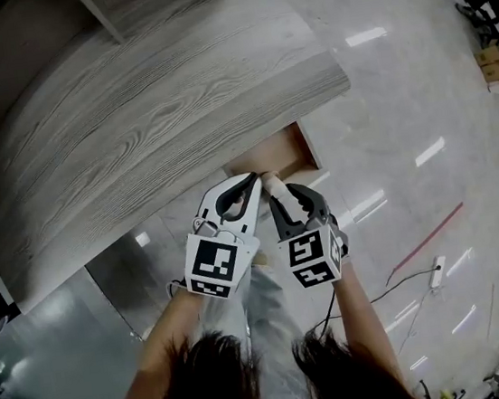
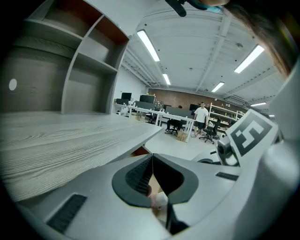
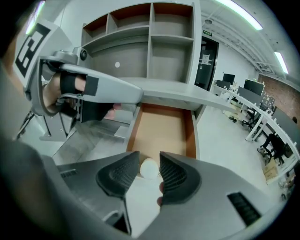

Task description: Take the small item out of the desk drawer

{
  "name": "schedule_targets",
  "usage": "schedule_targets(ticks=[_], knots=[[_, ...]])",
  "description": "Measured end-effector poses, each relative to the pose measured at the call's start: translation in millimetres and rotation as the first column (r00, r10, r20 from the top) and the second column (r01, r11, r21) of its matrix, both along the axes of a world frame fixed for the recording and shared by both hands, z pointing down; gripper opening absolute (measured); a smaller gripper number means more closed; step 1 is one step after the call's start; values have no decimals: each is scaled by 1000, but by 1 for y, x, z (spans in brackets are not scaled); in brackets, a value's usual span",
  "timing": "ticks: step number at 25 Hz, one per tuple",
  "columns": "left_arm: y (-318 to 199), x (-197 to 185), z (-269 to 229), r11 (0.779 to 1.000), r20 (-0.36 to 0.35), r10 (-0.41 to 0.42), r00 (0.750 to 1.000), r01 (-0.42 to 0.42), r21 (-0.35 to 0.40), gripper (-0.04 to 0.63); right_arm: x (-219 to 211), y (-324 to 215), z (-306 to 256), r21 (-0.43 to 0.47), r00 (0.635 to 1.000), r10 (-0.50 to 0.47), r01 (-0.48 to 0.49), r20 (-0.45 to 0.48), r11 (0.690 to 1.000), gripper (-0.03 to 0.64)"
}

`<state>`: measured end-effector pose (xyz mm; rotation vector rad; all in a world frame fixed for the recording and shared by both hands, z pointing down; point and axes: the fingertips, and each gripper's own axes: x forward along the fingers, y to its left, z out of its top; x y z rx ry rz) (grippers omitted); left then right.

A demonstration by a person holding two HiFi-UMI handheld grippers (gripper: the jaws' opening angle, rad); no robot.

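Apparently light, smooth and round, the small white item lies at the near end of the open drawer, framed by the right tongs, parted and not pinching it. Grip squarely across its middle; it could roll. The left tongs are closed, empty.

Right gripper jaws apart, small white item between the pads, over near end of open drawer; left gripper at upper left
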<state>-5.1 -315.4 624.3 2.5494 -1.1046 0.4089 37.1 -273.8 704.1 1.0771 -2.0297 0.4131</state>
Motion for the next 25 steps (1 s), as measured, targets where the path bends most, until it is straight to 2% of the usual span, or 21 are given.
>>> schedule_targets(ticks=[15, 25], knots=[[-7, -3, 37, 998, 6, -25, 1000, 26, -50, 17, 2, -8, 47, -98, 999, -21, 18, -36, 995, 163], [-11, -5, 42, 997, 2, -37, 999, 37, -62, 17, -11, -7, 50, -142, 999, -43, 40, -17, 989, 173]])
